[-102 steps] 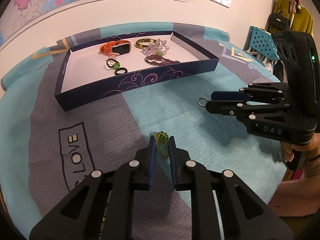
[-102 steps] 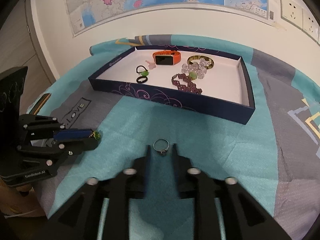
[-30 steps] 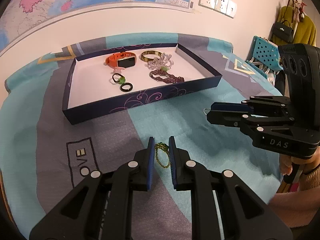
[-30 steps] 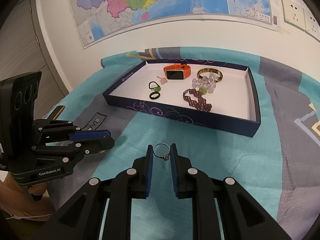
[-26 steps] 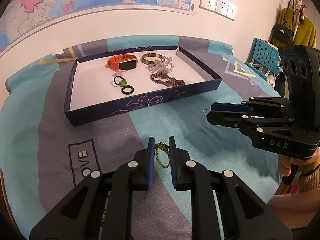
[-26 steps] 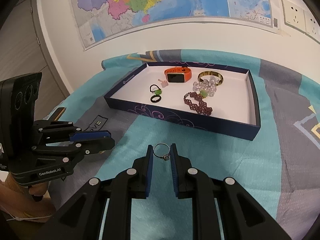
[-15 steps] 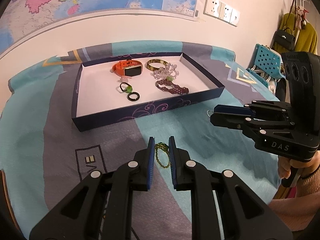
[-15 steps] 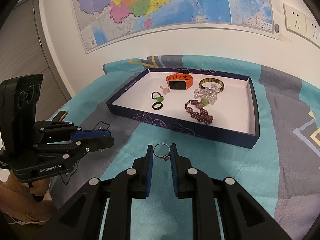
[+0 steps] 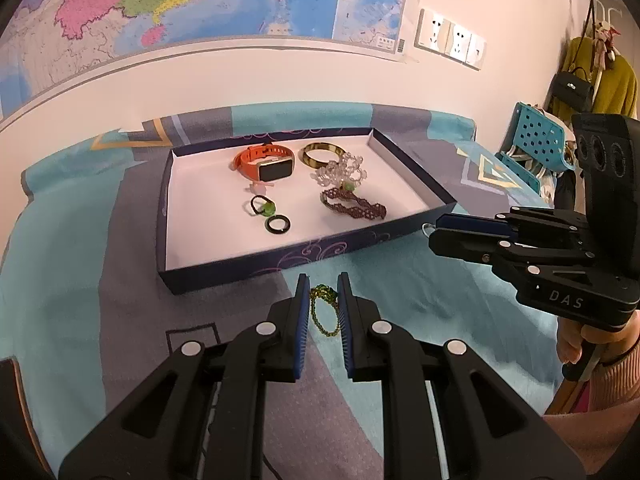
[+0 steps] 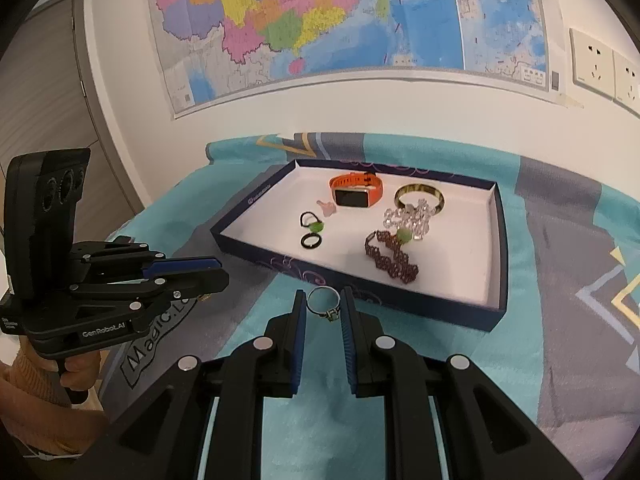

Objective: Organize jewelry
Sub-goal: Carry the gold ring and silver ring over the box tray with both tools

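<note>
You are mid-carry: your left gripper (image 9: 323, 304) pinches a green beaded bracelet (image 9: 322, 309), your right gripper (image 10: 323, 307) a thin silver ring (image 10: 324, 301), both just short of the shallow navy tray's (image 10: 384, 286) near wall. Next, I judge, lift over that wall and release onto bare white floor.

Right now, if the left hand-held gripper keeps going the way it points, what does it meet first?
Probably the near wall of the dark blue tray, just ahead of the left hand-held gripper, which is shut on the green bead bracelet. Depth is uncertain; it might strike the cloth sooner.
</note>
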The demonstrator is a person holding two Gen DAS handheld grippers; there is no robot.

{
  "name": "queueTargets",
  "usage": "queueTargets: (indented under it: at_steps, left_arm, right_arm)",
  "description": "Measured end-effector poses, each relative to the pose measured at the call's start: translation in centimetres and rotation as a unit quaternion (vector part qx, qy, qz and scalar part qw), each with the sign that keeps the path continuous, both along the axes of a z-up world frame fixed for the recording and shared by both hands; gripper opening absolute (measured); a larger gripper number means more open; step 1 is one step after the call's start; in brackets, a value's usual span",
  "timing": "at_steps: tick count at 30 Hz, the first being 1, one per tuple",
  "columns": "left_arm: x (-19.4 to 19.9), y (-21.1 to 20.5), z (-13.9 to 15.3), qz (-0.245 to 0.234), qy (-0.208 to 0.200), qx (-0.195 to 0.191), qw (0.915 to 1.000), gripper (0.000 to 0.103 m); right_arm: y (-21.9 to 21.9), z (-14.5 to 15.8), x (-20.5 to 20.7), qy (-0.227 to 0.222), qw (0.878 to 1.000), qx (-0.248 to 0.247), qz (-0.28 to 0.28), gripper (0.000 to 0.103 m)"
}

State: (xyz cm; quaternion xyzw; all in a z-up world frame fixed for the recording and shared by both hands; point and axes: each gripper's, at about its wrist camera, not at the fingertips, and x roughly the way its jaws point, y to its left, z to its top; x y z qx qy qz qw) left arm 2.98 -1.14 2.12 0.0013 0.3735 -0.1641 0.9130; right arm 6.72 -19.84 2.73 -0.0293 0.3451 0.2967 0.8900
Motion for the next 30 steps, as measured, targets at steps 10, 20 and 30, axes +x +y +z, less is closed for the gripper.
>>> queueTargets:
  at_steps: [10,20,30]
  left_arm:
    - [1.4,0.3,0.6,0.009,-0.007,-0.005,0.9999,0.015]
    - [2.8,0.4,0.9,0.014,-0.012,-0.007,0.9998,0.015]
    - [4.0,0.4,0.9,0.015,-0.012,-0.006,0.9998,0.015]
  right_arm:
    - [-0.2,0.9,1.4,-0.012,1.000,0.001,-0.005,0.015]
    - [-0.1,1.1,2.6,-0.017,1.000,0.000,-0.007,0.015]
    - [0.0,1.0,3.7,-0.016,1.000,-0.002,-0.006,0.015]
